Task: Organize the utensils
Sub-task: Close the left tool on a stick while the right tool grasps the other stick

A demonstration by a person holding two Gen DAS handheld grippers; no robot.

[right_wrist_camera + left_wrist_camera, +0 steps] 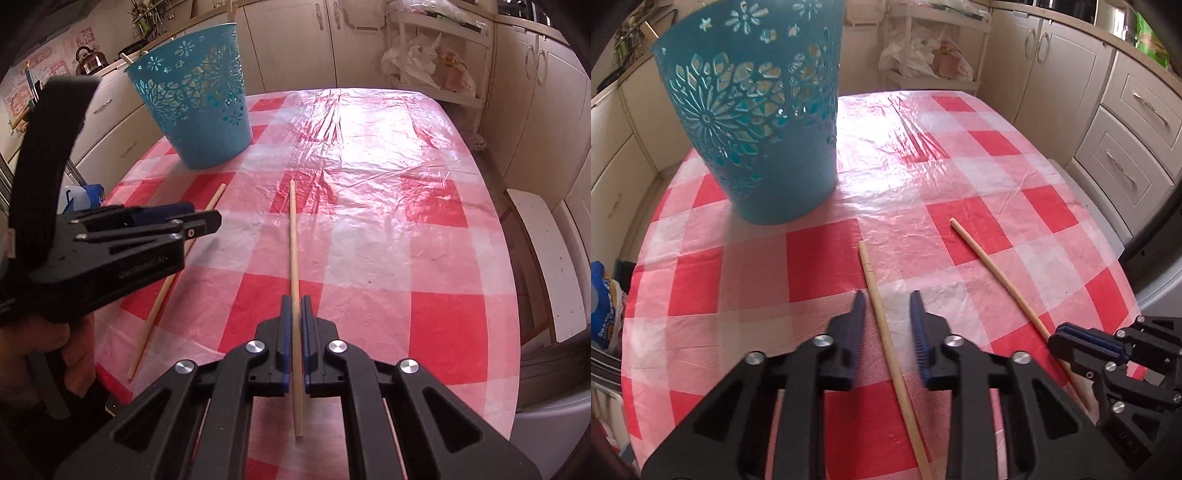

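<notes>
Two long wooden chopsticks are on a red-and-white checked tablecloth (820,266). One chopstick (882,332) runs between the fingers of my left gripper (888,310), with a gap on each side, so the jaws are open around it. My right gripper (295,306) is shut on the other chopstick (293,236), which points straight away from it. That gripper (1058,338) and its chopstick (997,277) also show at the right in the left wrist view. In the right wrist view, my left gripper (216,219) hovers over its chopstick (159,295). A tall teal cut-out basket (757,122) (199,99) stands upright at the far left.
Cream kitchen cabinets (1137,122) surround the table. A white rack with plastic bags (428,62) stands behind it. A white bench (546,266) runs along the table's right side. A person's hand (37,350) holds the left gripper. A kettle (88,59) sits on the counter.
</notes>
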